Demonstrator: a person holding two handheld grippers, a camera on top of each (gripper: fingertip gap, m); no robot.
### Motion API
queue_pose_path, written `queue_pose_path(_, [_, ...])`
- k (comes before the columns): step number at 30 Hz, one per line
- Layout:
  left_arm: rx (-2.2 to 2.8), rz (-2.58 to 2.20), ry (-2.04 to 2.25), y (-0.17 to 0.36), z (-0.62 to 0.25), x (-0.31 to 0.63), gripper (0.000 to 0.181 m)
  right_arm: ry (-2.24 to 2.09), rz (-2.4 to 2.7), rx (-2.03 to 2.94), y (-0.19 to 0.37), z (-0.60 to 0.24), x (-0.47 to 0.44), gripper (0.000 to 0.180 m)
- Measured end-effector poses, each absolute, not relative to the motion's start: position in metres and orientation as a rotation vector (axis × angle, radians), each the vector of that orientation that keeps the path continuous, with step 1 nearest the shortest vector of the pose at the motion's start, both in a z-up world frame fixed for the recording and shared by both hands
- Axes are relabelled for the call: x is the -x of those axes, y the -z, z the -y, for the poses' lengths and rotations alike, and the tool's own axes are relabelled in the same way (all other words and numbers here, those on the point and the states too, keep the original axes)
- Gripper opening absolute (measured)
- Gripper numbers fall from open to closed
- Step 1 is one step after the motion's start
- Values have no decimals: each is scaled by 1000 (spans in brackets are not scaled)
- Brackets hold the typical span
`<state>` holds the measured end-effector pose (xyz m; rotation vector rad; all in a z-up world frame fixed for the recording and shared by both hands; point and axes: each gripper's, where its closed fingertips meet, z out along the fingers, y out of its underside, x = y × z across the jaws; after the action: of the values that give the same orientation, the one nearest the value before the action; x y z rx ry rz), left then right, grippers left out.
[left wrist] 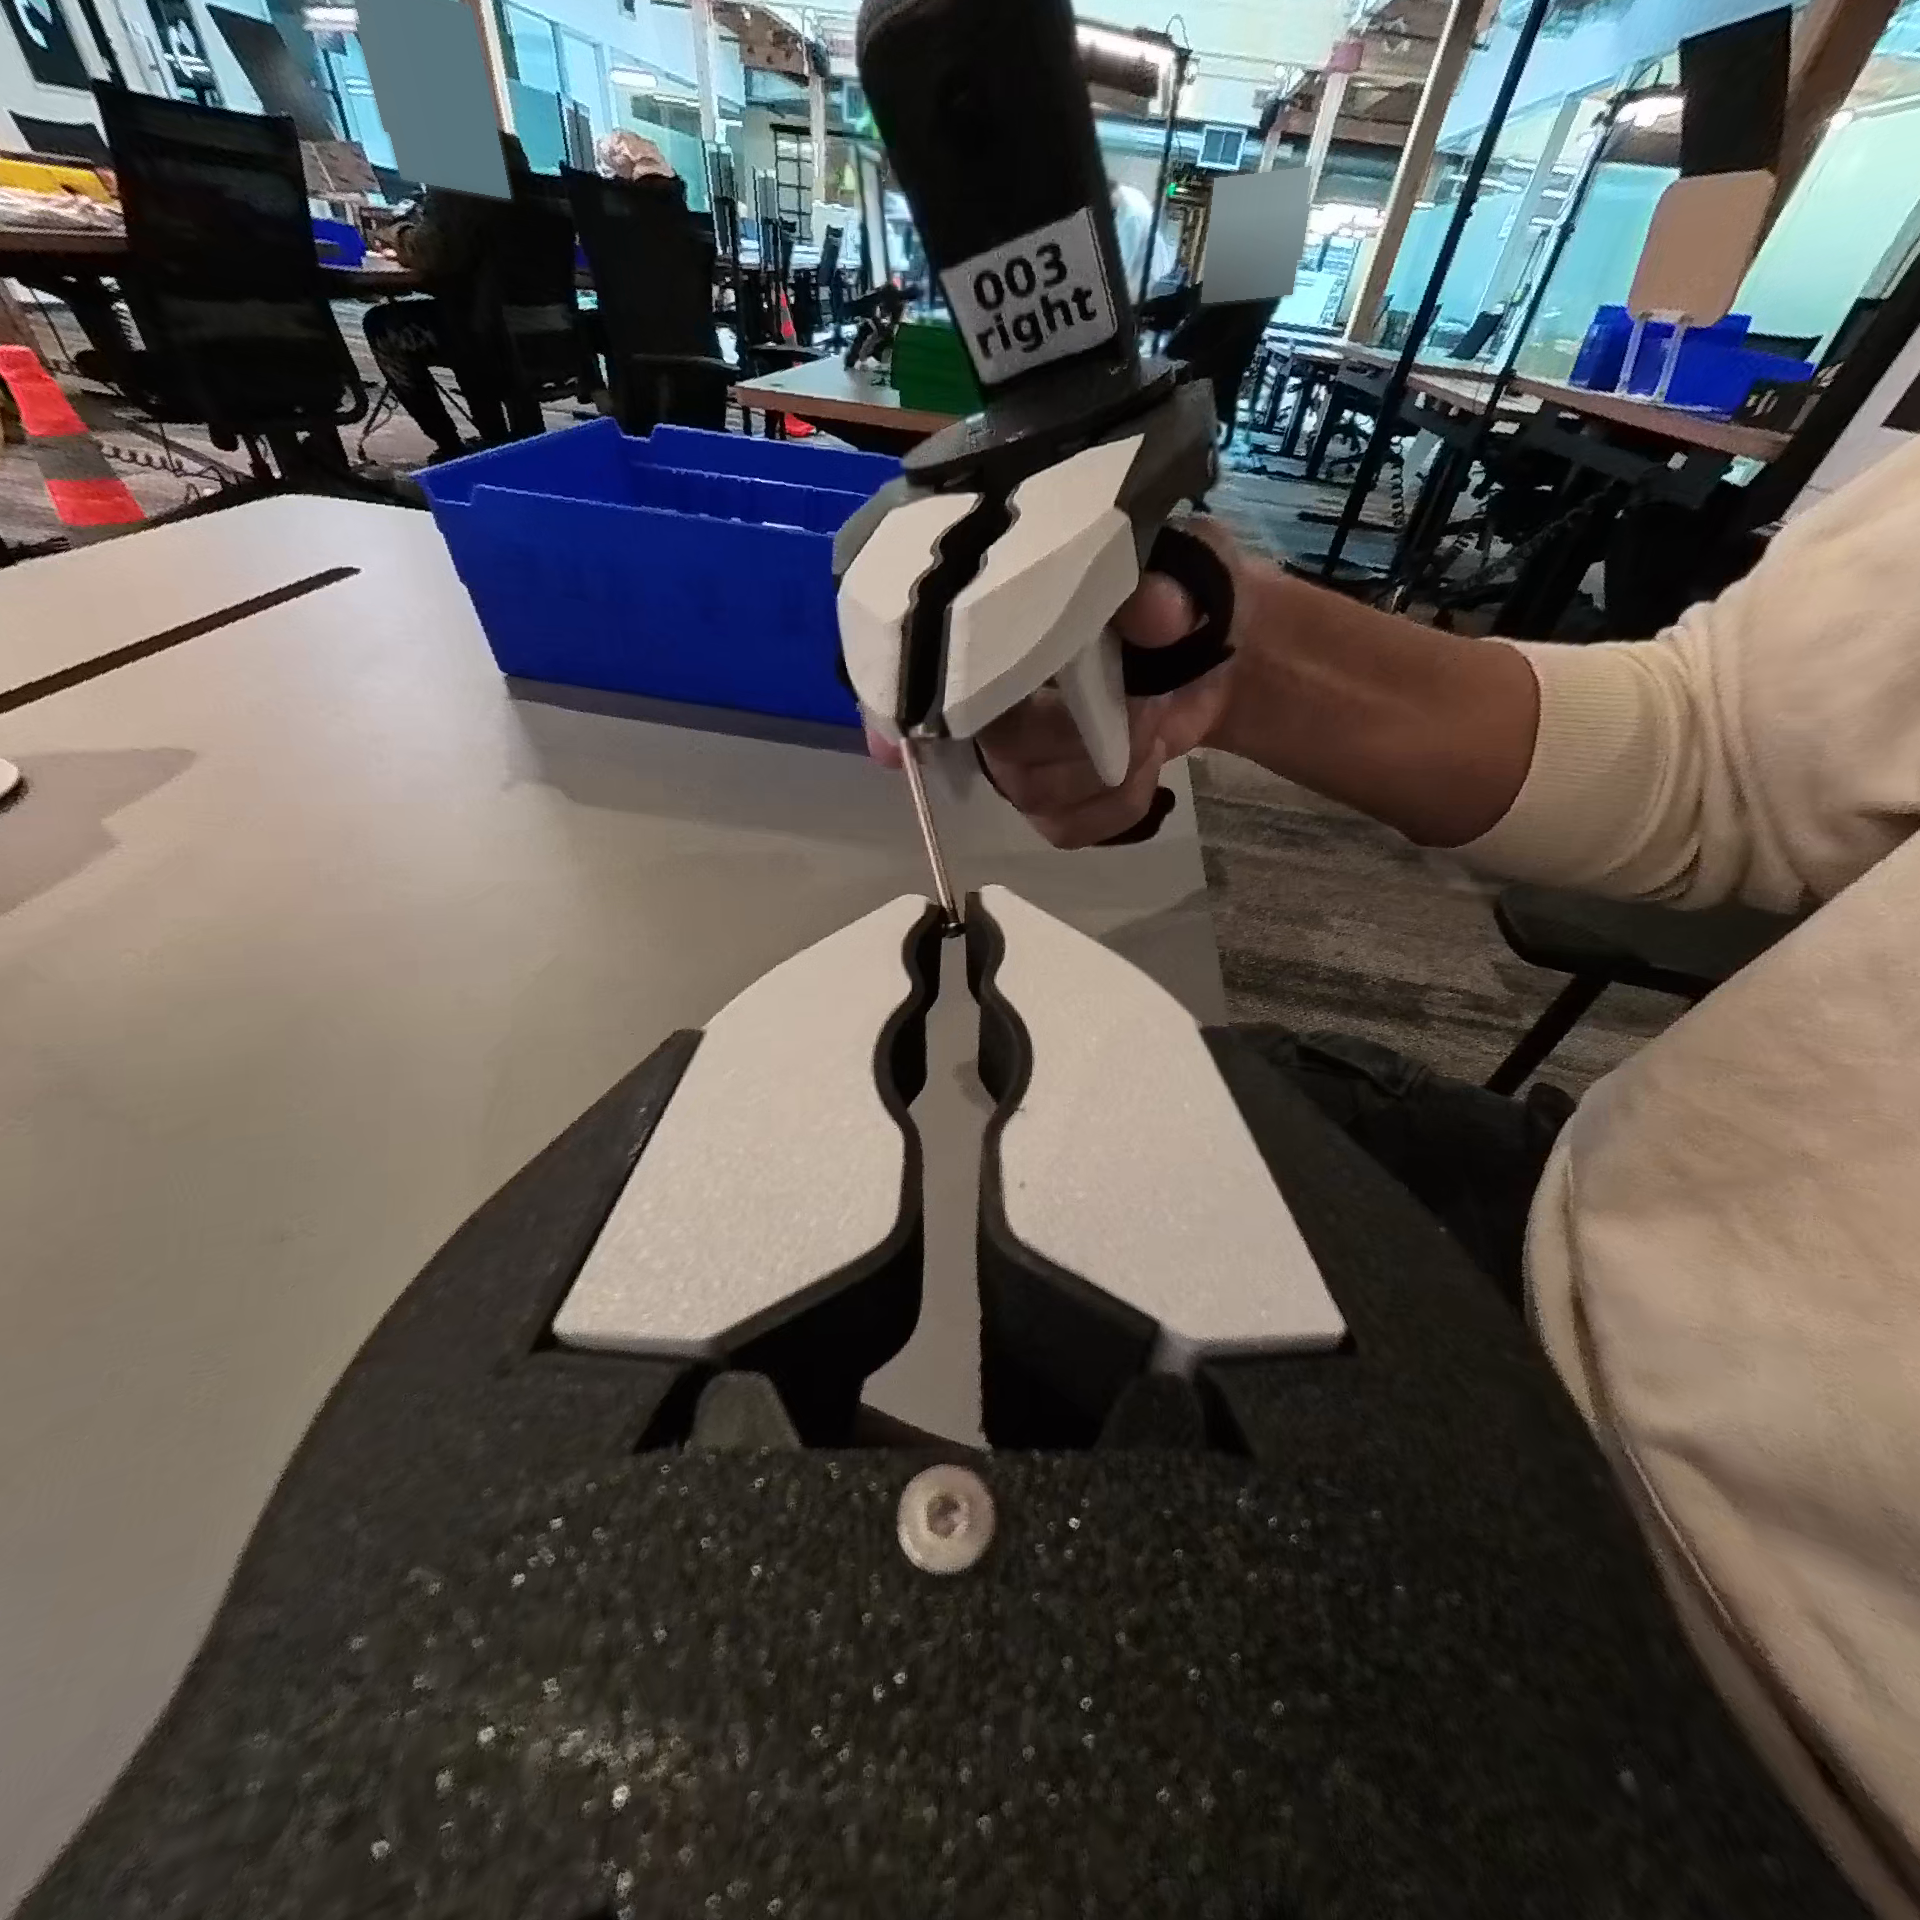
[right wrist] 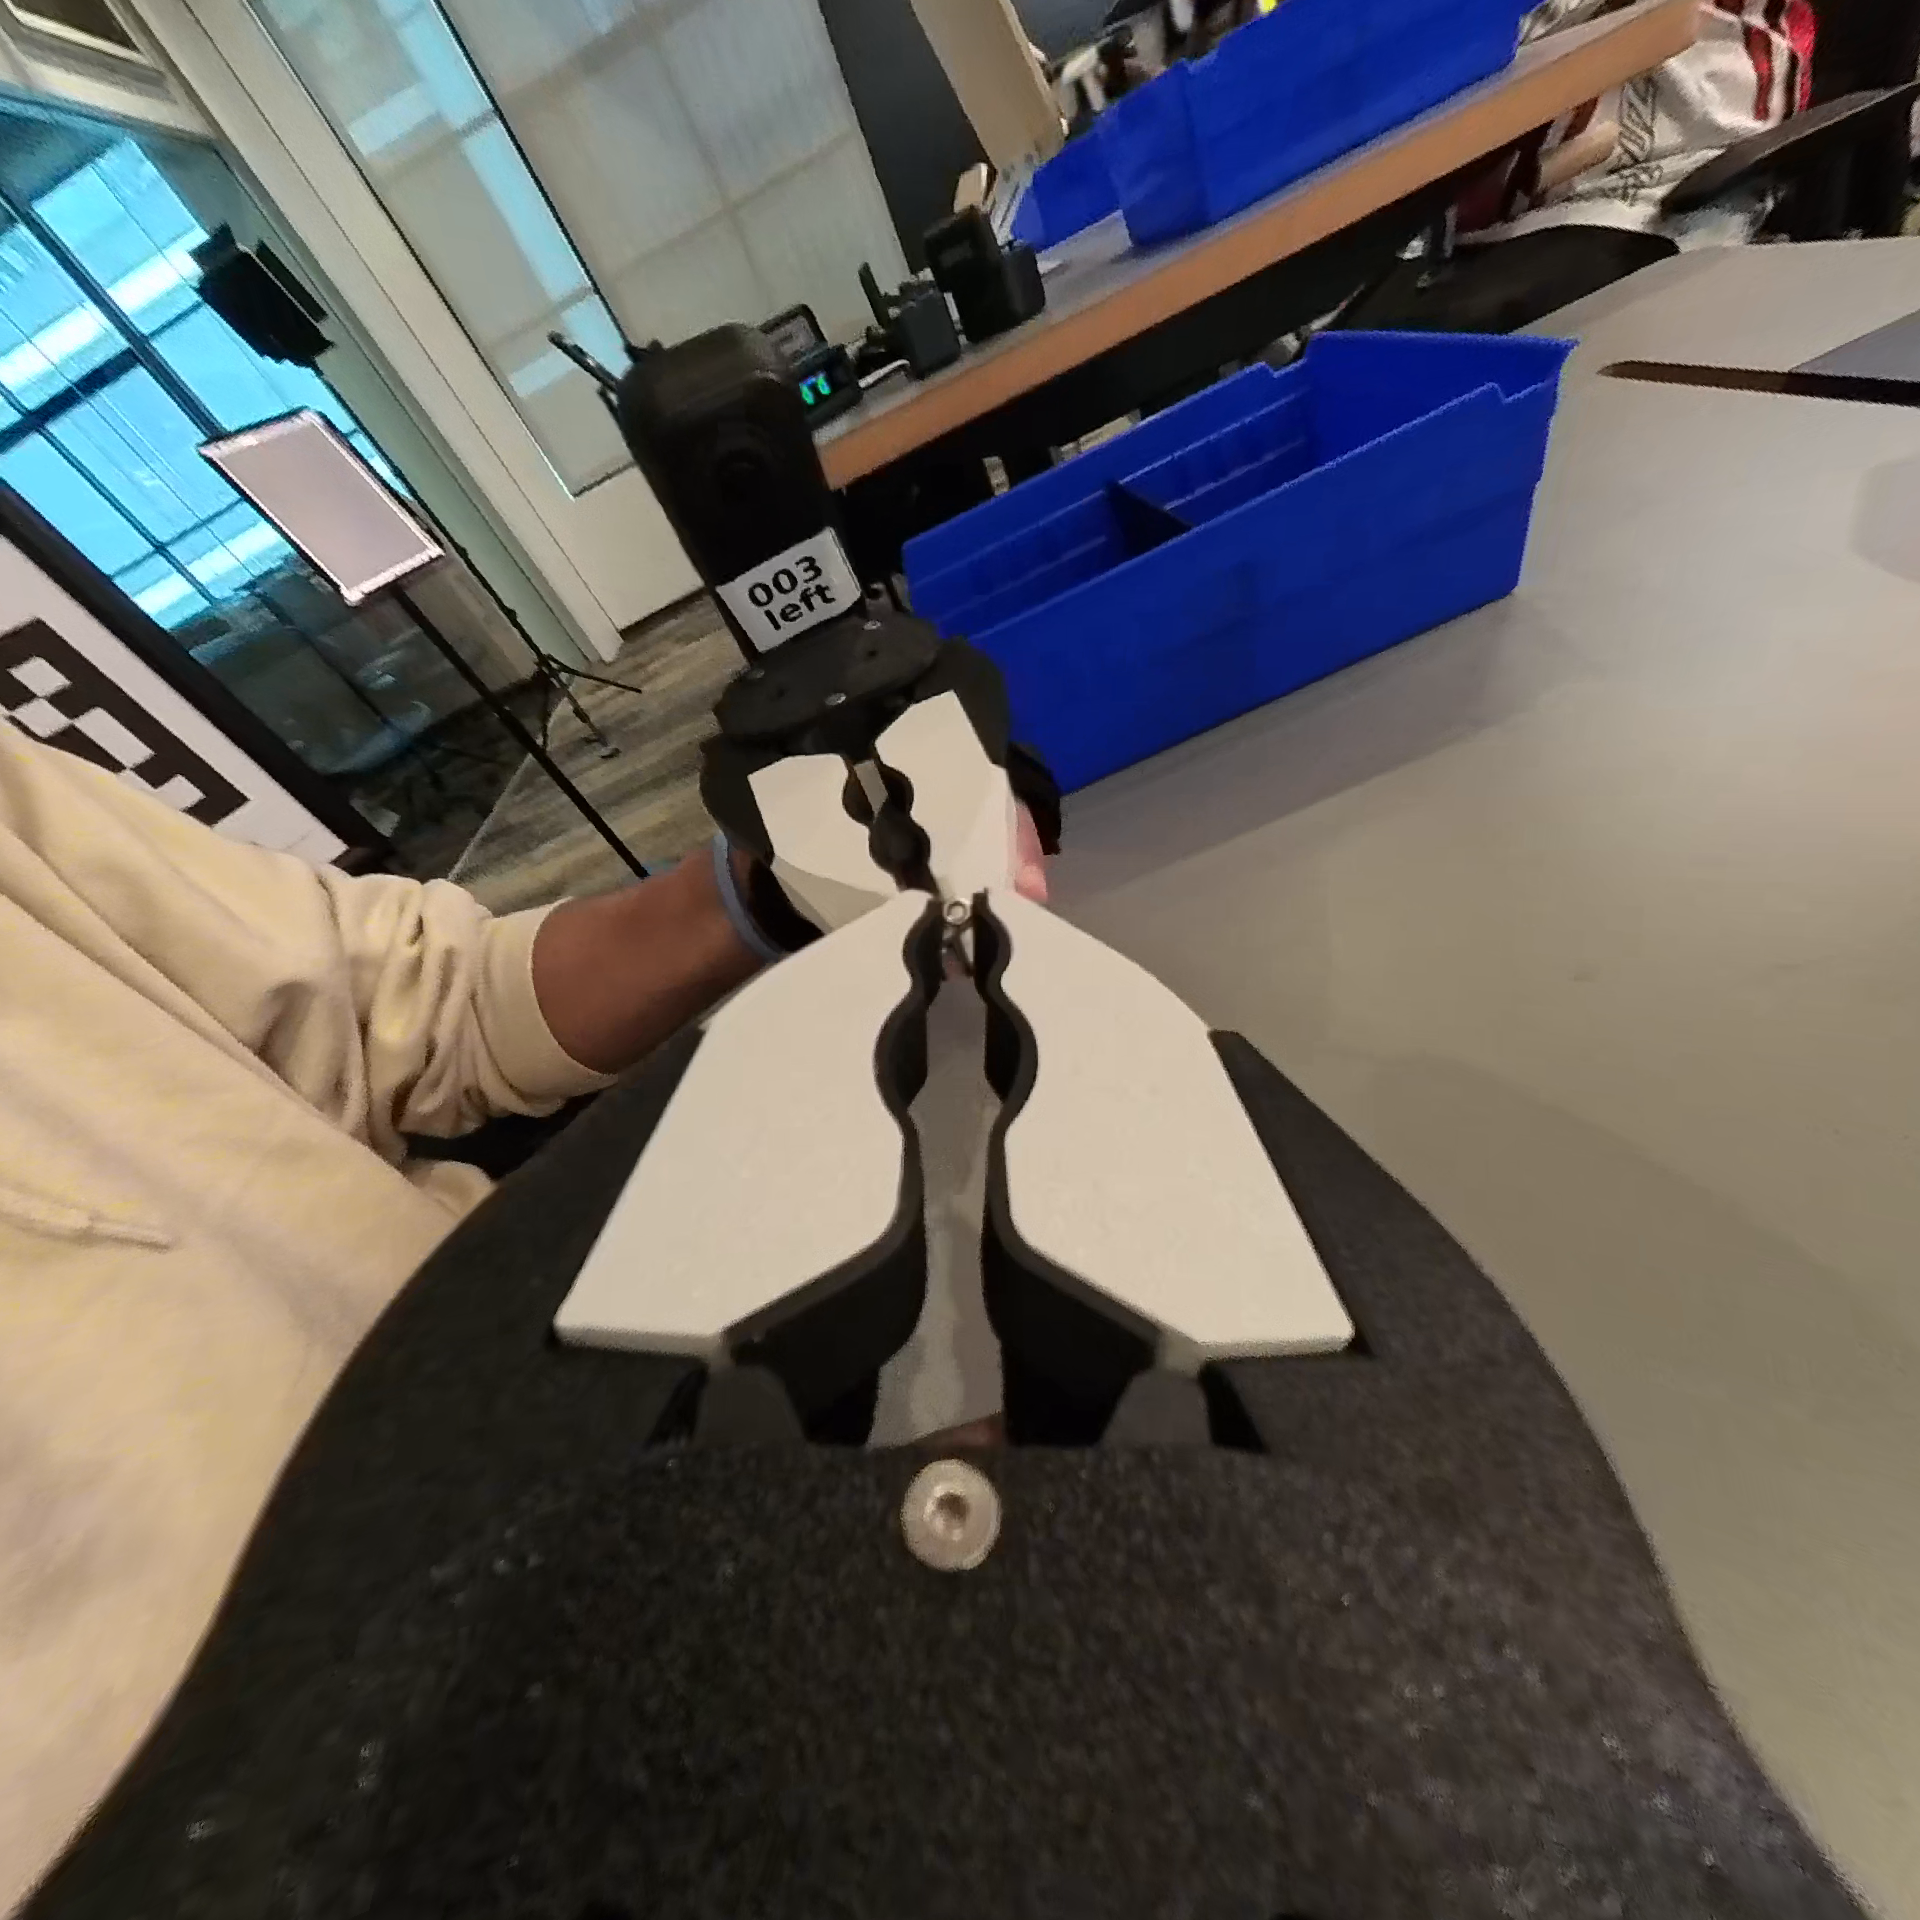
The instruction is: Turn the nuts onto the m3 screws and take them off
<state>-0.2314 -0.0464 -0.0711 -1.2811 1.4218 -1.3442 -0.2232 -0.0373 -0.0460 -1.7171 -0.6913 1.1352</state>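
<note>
A long thin m3 screw (left wrist: 930,821) spans between the two grippers above the grey table (left wrist: 312,935). In the left wrist view my left gripper (left wrist: 951,916) is shut on the screw's lower end, where a small dark nut (left wrist: 952,924) sits. The right gripper (left wrist: 914,727) comes down from above and is shut on the screw's upper end. In the right wrist view my right gripper (right wrist: 951,940) grips the shaft (right wrist: 951,951). The silver nut (right wrist: 954,912) shows at the far end, against the left gripper (right wrist: 928,888). Both are held over the table's near edge.
A blue divided bin (left wrist: 665,582) stands on the table behind the grippers; it also shows in the right wrist view (right wrist: 1247,582). A dark slot (left wrist: 177,634) cuts the tabletop at far left. The person's cream sleeves (left wrist: 1714,727) flank the grippers. Chairs and desks stand beyond.
</note>
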Motion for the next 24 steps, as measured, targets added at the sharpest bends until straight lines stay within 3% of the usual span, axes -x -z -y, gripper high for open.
queue_pose_path(24, [1243,-1426,1432,65,54,236,4,-1219,699,1673,40,41,225,5])
